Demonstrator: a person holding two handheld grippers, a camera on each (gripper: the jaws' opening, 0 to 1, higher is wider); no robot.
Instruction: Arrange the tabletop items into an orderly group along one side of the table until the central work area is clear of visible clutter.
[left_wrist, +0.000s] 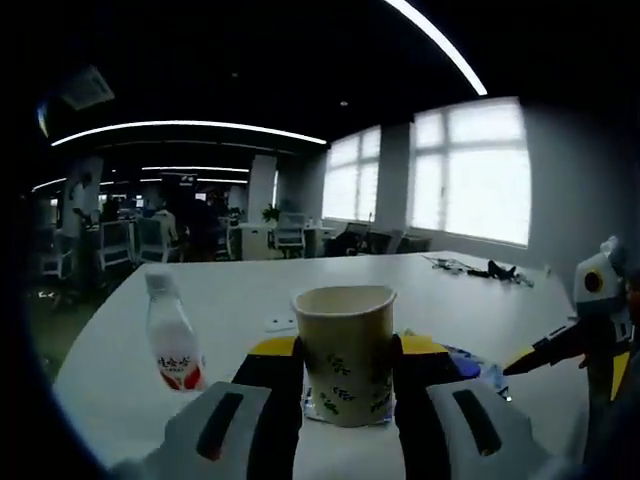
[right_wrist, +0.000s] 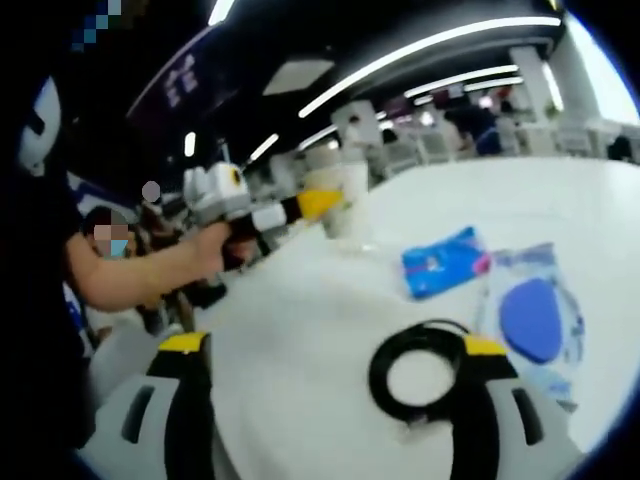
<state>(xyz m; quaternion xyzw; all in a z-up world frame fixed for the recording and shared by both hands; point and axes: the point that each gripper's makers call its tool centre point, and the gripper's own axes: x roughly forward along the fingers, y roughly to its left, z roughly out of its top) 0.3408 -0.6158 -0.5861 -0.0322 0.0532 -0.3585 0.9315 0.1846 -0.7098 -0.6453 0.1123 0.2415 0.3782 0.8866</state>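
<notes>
The left tongs (left_wrist: 345, 420) pinch a paper cup (left_wrist: 346, 352) at 6 o'clock, the right tongs (right_wrist: 330, 400) spread around a cable coil (right_wrist: 425, 372), while bottle (left_wrist: 172, 345), blue packet (right_wrist: 445, 262) and blue pouch (right_wrist: 532, 318) lie scattered across the counter (right_wrist: 300, 330), so most grouping seems left.

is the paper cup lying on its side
No, the paper cup stands upright between the left hand-held gripper jaws, its open mouth facing up.

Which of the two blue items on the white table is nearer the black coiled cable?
The round blue pad in clear wrapping; the rectangular blue packet lies farther from the cable.
</notes>
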